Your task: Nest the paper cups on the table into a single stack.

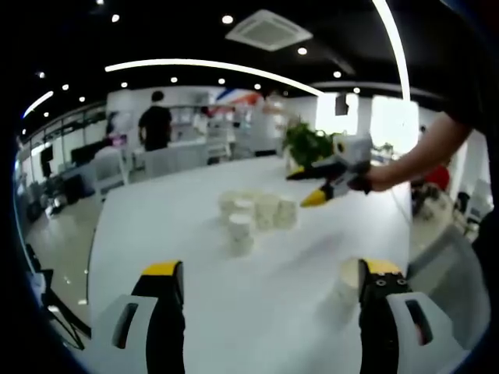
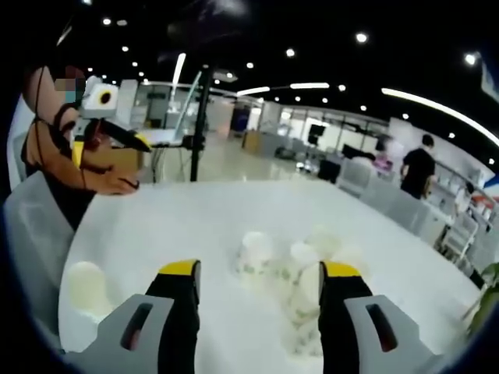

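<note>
Open-plan office, white table (image 1: 195,257) in front. Cluster of upside-down paper cups (image 1: 253,214) mid-table, touching one another; lone cup (image 2: 86,287) well apart near the table edge. Left gripper (image 1: 269,292) jaws wide apart, nothing held. Right gripper (image 2: 259,300) jaws spread, empty, close over the cluster. Potted plant (image 1: 306,144) at far edge

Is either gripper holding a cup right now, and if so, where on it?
No. The left gripper and right gripper are both open with nothing between the jaws; the paper cups sit on the table.
</note>
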`<move>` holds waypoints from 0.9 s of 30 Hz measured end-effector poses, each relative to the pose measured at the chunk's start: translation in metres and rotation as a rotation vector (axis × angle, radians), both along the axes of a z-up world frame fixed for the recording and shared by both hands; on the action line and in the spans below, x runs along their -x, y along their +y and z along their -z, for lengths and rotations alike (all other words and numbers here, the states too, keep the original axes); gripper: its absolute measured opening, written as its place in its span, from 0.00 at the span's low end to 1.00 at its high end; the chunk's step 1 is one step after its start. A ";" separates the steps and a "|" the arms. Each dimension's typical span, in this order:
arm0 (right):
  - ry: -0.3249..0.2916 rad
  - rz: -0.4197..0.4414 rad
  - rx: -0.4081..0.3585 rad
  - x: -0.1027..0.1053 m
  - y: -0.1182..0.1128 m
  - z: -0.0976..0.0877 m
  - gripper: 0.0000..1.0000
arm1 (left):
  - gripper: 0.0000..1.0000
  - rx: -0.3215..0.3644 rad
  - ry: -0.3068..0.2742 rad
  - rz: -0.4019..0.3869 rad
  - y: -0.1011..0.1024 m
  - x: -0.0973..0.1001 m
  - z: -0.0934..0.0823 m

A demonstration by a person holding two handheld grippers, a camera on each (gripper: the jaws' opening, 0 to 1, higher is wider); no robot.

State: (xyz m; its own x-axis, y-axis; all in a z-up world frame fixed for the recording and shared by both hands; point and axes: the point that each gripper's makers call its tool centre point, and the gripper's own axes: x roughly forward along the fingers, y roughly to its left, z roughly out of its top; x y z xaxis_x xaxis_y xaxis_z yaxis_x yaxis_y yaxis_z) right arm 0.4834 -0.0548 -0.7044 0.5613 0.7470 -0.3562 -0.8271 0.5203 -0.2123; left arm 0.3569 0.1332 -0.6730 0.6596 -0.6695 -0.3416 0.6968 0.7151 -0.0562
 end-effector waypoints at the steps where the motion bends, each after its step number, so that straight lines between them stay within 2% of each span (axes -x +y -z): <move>1: -0.001 -0.001 0.002 -0.001 0.000 0.000 0.58 | 0.92 0.000 0.004 -0.002 0.001 0.000 0.001; 11: 0.001 0.012 0.022 -0.011 -0.001 0.004 0.54 | 0.92 0.002 0.009 -0.008 0.002 -0.001 0.004; 19: 0.010 0.045 0.047 -0.029 -0.007 0.007 0.52 | 0.92 0.006 0.004 -0.006 0.000 -0.005 0.003; 21: 0.023 0.065 0.089 -0.034 -0.013 0.014 0.49 | 0.92 0.006 0.009 -0.008 0.000 -0.005 0.004; 27: 0.044 0.088 0.122 -0.044 -0.020 0.024 0.47 | 0.92 0.009 0.006 -0.008 0.000 -0.006 0.004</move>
